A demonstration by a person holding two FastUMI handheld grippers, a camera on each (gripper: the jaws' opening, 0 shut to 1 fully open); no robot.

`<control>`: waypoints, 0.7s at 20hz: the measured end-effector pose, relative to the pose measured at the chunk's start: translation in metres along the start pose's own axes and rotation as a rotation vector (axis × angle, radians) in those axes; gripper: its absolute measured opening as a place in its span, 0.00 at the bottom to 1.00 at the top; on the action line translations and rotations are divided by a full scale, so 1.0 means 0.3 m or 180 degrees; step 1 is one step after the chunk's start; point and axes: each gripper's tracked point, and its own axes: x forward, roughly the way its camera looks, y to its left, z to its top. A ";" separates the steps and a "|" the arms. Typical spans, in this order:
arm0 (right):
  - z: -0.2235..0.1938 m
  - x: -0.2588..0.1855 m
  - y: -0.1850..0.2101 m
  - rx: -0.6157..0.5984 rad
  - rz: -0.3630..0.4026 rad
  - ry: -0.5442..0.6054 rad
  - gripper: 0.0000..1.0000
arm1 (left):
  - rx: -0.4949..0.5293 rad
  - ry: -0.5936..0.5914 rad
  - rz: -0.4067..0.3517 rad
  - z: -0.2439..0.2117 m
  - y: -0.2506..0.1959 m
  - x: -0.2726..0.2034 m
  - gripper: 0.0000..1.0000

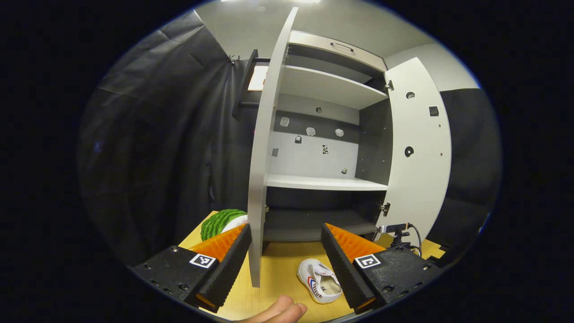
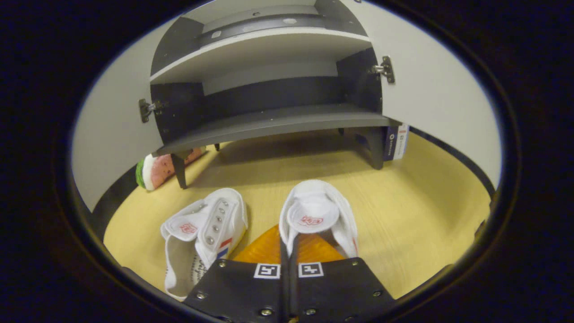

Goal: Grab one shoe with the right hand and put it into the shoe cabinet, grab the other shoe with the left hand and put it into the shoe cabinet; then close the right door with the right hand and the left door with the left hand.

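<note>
In the right gripper view two white shoes lie on the wooden table before the open cabinet (image 2: 278,121). My right gripper (image 2: 289,240) is shut on the heel of the right-hand shoe (image 2: 316,211), which points toward the cabinet. The other shoe (image 2: 204,233) lies tipped on its side just left of it. In the left gripper view my left gripper (image 1: 284,264) hangs open above the table, in front of the cabinet's left door (image 1: 262,170). One white shoe (image 1: 320,280) shows between its fingers, on the table. The right door (image 1: 421,148) stands wide open and the shelves (image 1: 323,181) are bare.
A watermelon-shaped toy (image 1: 222,222) lies beside the cabinet's left side, also the watermelon toy (image 2: 157,170) near a cabinet leg. A small box (image 2: 397,141) stands by the right leg. A hand (image 1: 278,312) shows at the bottom edge. A small camera stand (image 1: 397,231) sits by the right door.
</note>
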 end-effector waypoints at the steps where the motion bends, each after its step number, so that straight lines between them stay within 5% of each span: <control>1: 0.010 0.000 -0.018 -0.0024 -0.0015 -0.0041 0.01 | 0.0001 0.0005 -0.0010 0.000 -0.003 0.002 0.97; 14: 0.327 -0.367 0.063 0.0024 0.0351 -0.0750 0.00 | 0.0031 0.0075 -0.0081 -0.030 -0.014 -0.057 0.97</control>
